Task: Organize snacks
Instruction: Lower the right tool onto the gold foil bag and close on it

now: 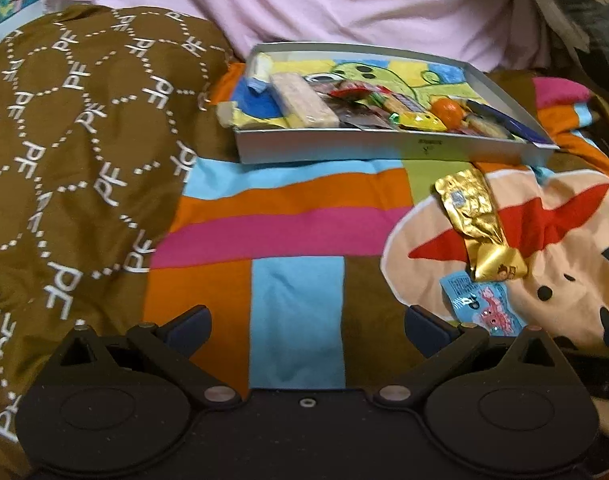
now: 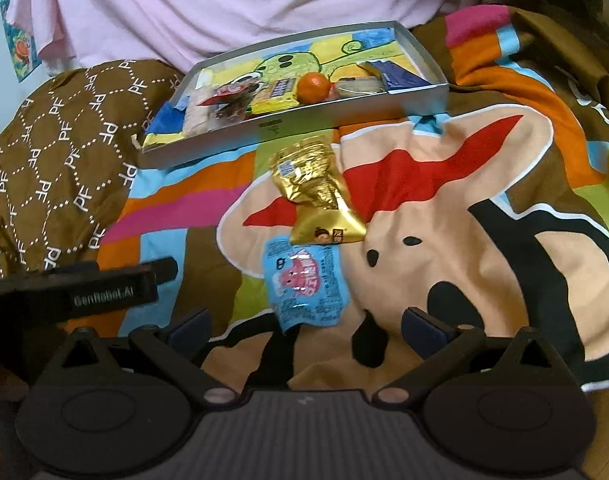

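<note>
On the patterned bedspread [image 2: 444, 240], gold packet [image 2: 318, 196] and blue packet [image 2: 304, 284] lie touching — just before the snack-filled grey box [image 2: 288, 126]. Left gripper [image 1: 306, 326], right gripper [image 2: 304, 326] — jaws spread, empty.

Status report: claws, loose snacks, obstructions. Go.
Left claw open, empty; right claw open, empty. Gold packet and blue packet loose on blanket, outside tray. Nothing blocking them.
</note>
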